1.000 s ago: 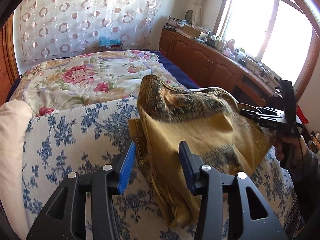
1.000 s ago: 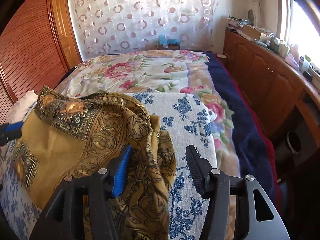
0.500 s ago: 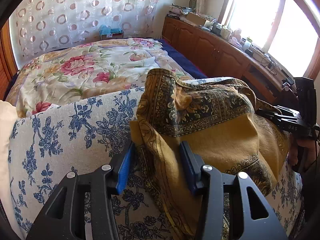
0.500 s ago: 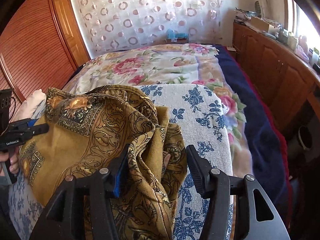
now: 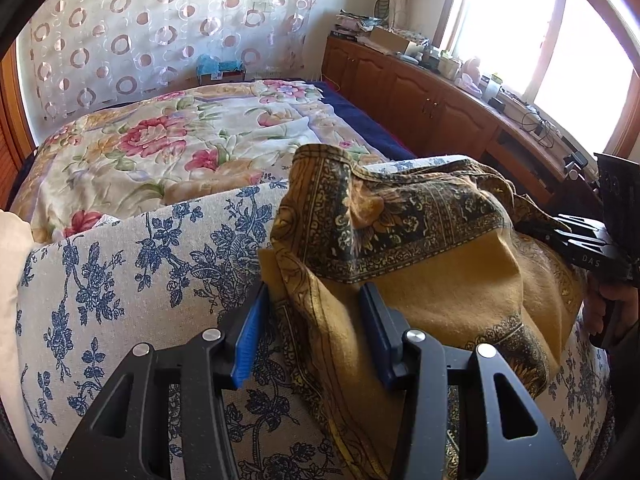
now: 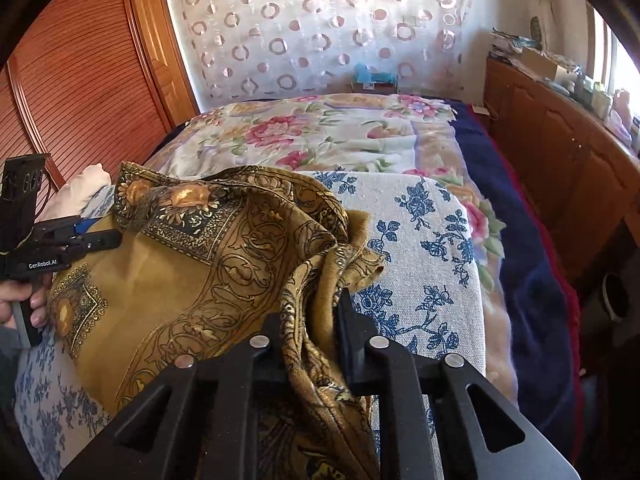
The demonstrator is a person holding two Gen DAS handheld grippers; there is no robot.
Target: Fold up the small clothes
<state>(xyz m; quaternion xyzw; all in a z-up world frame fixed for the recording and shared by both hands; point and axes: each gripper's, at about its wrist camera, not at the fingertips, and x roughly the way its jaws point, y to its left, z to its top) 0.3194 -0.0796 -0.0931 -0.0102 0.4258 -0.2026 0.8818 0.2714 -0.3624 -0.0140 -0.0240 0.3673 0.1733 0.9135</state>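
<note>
A mustard-yellow garment with a dark ornate border (image 5: 432, 272) lies crumpled on a white cloth with blue flowers (image 5: 132, 280); it also shows in the right wrist view (image 6: 208, 280). My left gripper (image 5: 310, 332) is open, its blue-padded fingers (image 5: 250, 332) astride the garment's left edge. My right gripper (image 6: 310, 322) is shut on a bunched fold of the garment at its right edge. In the left wrist view the right gripper (image 5: 580, 244) shows at the far right against the fabric. In the right wrist view the left gripper (image 6: 80, 236) shows at the far left.
The blue-flowered cloth covers the near end of a bed with a pink floral quilt (image 5: 168, 148) and a dark blue blanket (image 6: 532, 280). A wooden cabinet (image 5: 432, 108) runs along the window side. A slatted wooden door (image 6: 80, 92) stands on the left. A white pillow (image 6: 84, 188) lies nearby.
My right gripper has closed from open onto a fold of the garment. Both grippers have moved closer into the fabric. The left gripper stays open.
</note>
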